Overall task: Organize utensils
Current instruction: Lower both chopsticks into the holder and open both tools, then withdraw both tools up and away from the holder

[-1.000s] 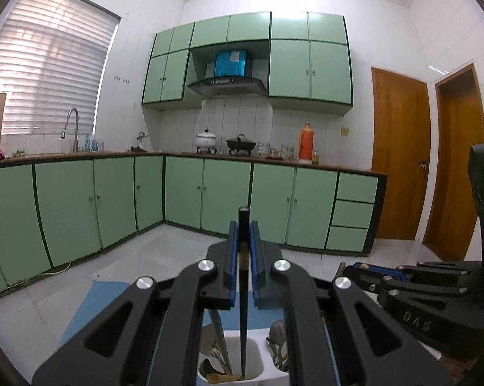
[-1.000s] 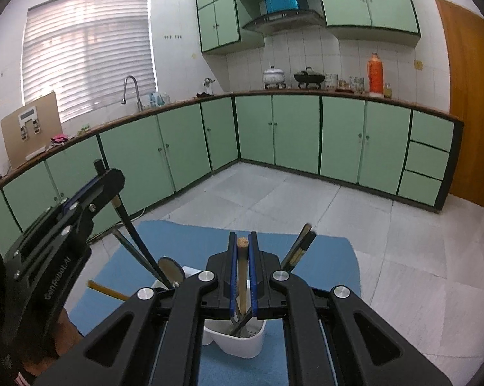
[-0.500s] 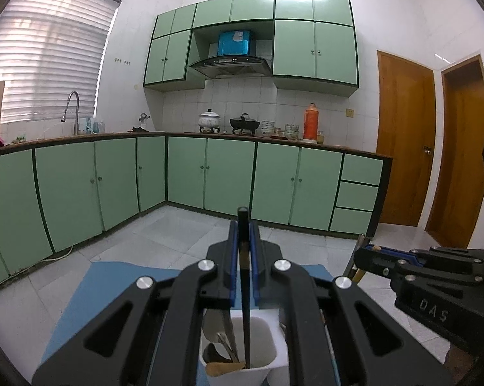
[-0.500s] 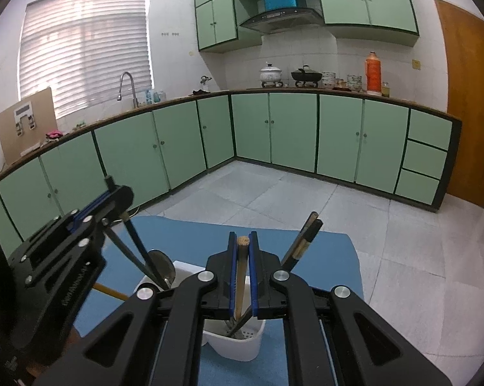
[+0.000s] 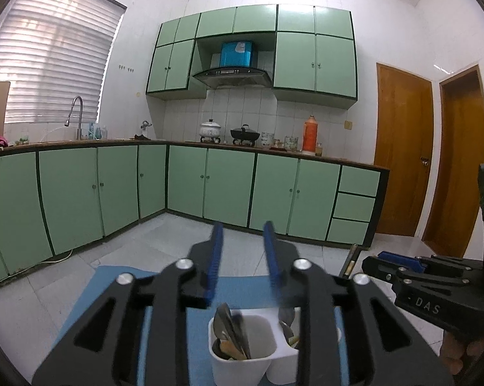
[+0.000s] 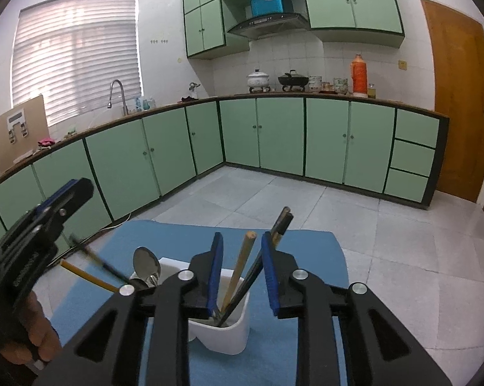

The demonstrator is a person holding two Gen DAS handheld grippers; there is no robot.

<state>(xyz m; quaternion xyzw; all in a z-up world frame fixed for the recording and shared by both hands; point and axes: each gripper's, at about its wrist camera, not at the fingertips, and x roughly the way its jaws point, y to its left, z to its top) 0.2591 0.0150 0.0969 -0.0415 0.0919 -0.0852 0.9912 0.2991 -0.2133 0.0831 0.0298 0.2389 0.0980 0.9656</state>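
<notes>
Both tools' jaws were opening — the right tool (image 6: 243, 265) straddled a wooden chopstick (image 6: 240, 268) standing near-upright in the white holder (image 6: 229, 334); the left tool (image 5: 243, 259), empty, hovered over its spoon compartment (image 5: 242, 347).

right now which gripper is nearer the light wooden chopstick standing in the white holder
Right. The right gripper has its opening jaws on either side of the light wooden chopstick, pads clear of it. The left gripper is off to the side, above the white holder's other end.

A utensil holder (image 6: 229, 337) stands on a mat (image 6: 184, 241); spoons (image 6: 147, 265) fill its left compartment, chopsticks (image 6: 242, 263) its right.
</notes>
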